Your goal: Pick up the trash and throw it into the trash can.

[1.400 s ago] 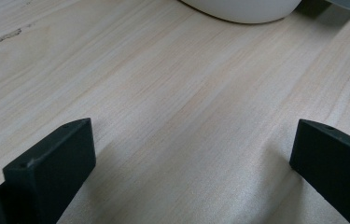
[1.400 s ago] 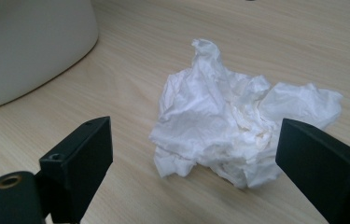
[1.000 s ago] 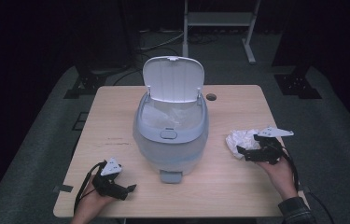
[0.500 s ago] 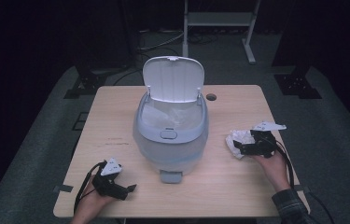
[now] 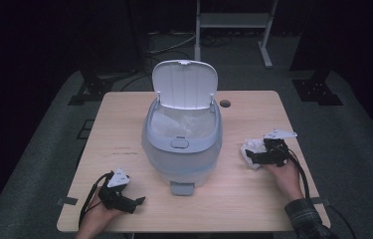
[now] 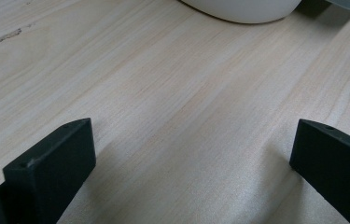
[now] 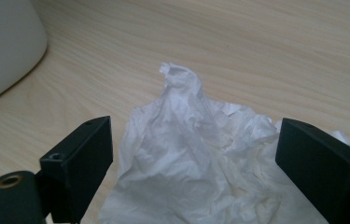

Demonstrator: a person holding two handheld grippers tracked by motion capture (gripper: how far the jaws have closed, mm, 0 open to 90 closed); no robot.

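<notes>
Right gripper [image 7: 191,172] jaws apart, straddling the crumpled tissue [image 7: 196,154] at 3 o'clock of the open bin [image 5: 181,144]; grasp step, I judge; next: close, lift toward bin; left gripper [image 6: 186,163] idle at 7 o'clock, jaws apart.

Crumpled tissue [image 7: 196,163]: its lower part is cut off by the frame's bottom edge.
Bin [image 6: 242,7]: just its base edge shows.
</notes>
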